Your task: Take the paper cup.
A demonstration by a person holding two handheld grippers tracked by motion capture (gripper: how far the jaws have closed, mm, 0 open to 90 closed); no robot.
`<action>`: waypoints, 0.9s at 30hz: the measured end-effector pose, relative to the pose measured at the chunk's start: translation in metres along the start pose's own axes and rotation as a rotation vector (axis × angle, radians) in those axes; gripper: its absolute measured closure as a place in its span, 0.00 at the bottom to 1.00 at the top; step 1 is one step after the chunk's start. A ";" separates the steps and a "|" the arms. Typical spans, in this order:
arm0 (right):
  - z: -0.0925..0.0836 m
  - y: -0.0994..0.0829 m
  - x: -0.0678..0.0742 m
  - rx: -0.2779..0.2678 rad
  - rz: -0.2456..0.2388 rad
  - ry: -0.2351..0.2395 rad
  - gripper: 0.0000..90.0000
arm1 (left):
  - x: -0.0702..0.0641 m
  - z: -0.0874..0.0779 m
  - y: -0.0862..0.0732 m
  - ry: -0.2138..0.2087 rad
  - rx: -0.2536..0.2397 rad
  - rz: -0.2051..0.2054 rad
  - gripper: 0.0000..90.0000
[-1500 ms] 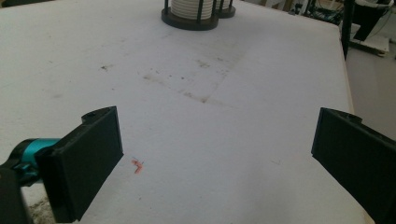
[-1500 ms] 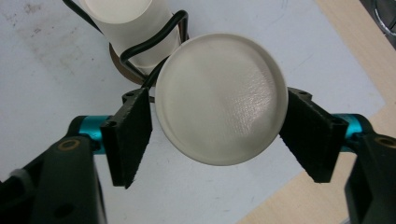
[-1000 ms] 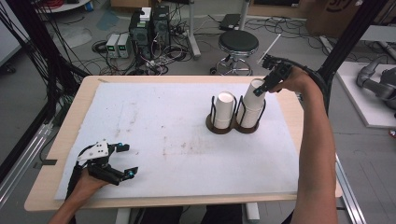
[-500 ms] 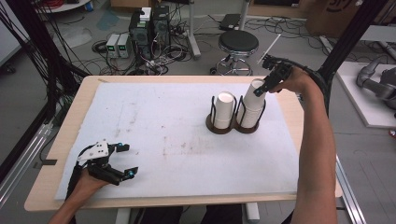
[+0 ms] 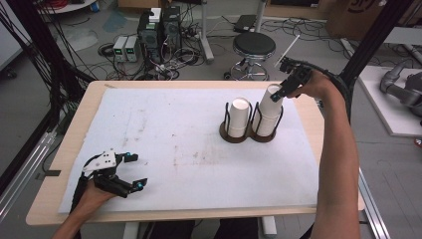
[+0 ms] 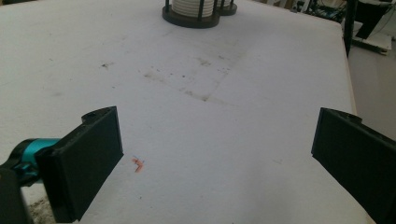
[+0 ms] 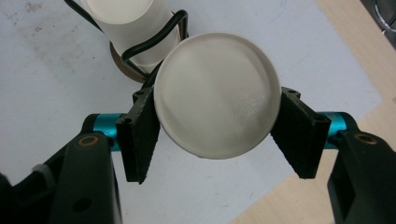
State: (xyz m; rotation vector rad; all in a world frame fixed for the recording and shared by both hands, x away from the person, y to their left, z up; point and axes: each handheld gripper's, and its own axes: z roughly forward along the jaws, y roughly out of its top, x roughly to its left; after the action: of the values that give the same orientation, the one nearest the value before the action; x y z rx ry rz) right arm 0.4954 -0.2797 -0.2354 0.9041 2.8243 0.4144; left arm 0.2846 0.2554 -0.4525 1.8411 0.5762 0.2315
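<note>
Right gripper clamped on the top cup, nothing lifted out yet

Lower left of the high view: the left gripper (image 5: 130, 172) sits on the white mat (image 5: 174, 149) over the bench (image 5: 64, 149), fingers (image 6: 86, 158) spread wide with nothing between them. Right of centre, the wire cup holder (image 5: 249, 133) keeps a short stack of cups (image 5: 239, 117) and a taller stack (image 5: 268, 112). Upper right, the right gripper (image 7: 217, 123) has just been closing, and its fingers (image 7: 140, 135) now pinch the upturned top cup (image 7: 217, 93) on both sides. Looks like the grab is done; lifting it off the stack and setting it down is still to do.
</note>
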 end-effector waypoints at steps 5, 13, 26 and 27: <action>-0.006 -0.001 0.000 -0.023 0.008 -0.001 0.41 | 0.000 0.000 0.000 0.000 0.003 0.001 0.02; -0.022 -0.001 0.003 -0.046 0.005 -0.021 0.42 | 0.000 0.000 0.000 0.000 0.007 0.003 0.02; -0.052 0.004 0.010 -0.076 -0.010 -0.056 0.41 | -0.001 0.000 0.000 0.001 0.008 0.008 0.02; -0.055 0.004 0.010 -0.079 -0.009 -0.066 0.41 | -0.001 0.000 0.000 0.001 0.008 0.008 0.02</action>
State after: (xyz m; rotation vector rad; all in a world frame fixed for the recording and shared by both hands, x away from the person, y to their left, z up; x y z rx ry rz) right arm 0.4772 -0.2823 -0.1827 0.8721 2.7308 0.4824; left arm 0.2840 0.2545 -0.4523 1.8514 0.5714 0.2357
